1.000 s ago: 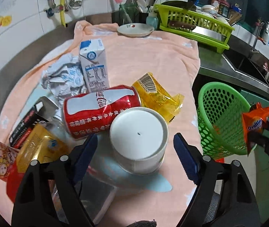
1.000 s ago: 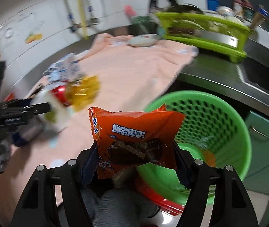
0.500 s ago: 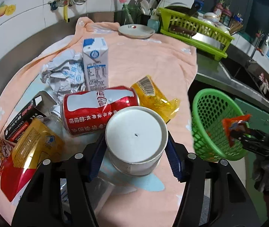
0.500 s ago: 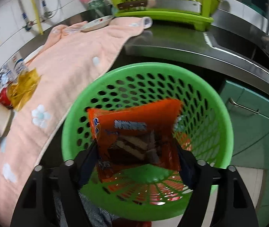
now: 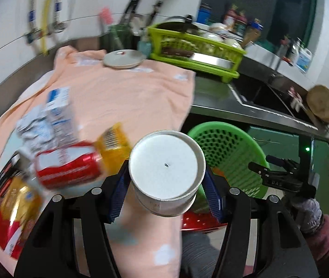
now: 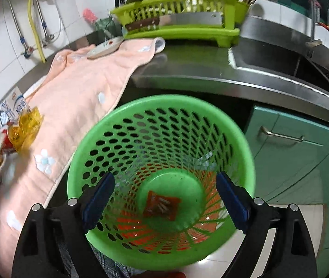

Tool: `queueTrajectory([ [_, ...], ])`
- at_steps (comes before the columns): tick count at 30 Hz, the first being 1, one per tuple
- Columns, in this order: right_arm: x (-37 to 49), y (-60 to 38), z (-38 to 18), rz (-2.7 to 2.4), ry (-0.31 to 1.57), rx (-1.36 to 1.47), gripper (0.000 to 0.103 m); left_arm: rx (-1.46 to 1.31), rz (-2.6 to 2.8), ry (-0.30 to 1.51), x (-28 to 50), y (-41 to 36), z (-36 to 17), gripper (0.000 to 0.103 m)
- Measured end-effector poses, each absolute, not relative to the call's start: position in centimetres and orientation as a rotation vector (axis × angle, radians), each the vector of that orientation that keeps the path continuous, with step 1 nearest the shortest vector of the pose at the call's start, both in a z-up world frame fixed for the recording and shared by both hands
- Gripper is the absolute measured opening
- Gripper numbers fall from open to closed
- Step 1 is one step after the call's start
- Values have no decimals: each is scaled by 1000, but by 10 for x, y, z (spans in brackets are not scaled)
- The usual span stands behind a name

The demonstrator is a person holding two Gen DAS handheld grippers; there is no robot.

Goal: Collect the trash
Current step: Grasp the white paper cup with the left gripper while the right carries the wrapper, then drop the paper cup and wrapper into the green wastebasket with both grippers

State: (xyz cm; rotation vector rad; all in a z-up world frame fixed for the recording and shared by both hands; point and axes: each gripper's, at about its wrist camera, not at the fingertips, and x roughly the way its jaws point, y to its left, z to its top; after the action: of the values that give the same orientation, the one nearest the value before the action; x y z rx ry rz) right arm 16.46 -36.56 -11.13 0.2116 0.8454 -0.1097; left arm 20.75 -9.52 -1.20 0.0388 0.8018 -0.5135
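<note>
Since a second ago my left gripper (image 5: 166, 190) has closed on the white paper cup (image 5: 166, 165) and lifted it off the peach towel (image 5: 127, 97); my right gripper (image 6: 164, 197) has swung over the green basket (image 6: 109, 125) and let go of the orange snack wrapper (image 6: 161, 205), which now lies flat on the basket's floor.

My left pads press the cup's wall on both sides, just under the rim, with its flat white end facing my camera. The cup hangs past the towel's near edge, between the towel and the basket, which I see from this side at (image 5: 220, 136). My right jaws are still opening, and nothing is between them; they hover just above the basket's near rim.

I judge the cup light and thin-walled: it would buckle if I squeezed hard, and it looks smooth enough to slide if I squeezed too little. The stiff rim is the best place to hold, so my present grip near it seems right. It should drop cleanly once over the wide mouth.

What is left on the towel will handle differently. The red can (image 5: 69, 169), lying on its side near the towel's left edge, is rigid but round and slick; I would take it across the middle of its body. The yellow wrapper (image 5: 113, 143) beside it is soft and crinkly, best pinched at an edge. The blue-and-white carton (image 5: 57, 106) behind them is boxy, with flat sides to grip.
</note>
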Motion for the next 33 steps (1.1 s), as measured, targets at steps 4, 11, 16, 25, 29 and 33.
queueTrajectory([
  [4,149,-376,-96,-121,803,204,86,72,-573,822,220,-145,-22,59],
  [11,124,-390,-81,-131,736,200,87,128,-647,926,242,-230,-66,59],
  [16,118,-400,-83,-131,714,220,87,186,-645,1015,252,-276,-112,59],
  [25,115,-409,-99,-130,729,253,87,223,-623,1121,258,-297,-163,62],
  [29,115,-409,-102,-132,736,265,87,192,-634,1145,259,-292,-168,65],
  [33,115,-403,-97,-132,728,260,87,182,-627,1133,255,-282,-162,65],
])
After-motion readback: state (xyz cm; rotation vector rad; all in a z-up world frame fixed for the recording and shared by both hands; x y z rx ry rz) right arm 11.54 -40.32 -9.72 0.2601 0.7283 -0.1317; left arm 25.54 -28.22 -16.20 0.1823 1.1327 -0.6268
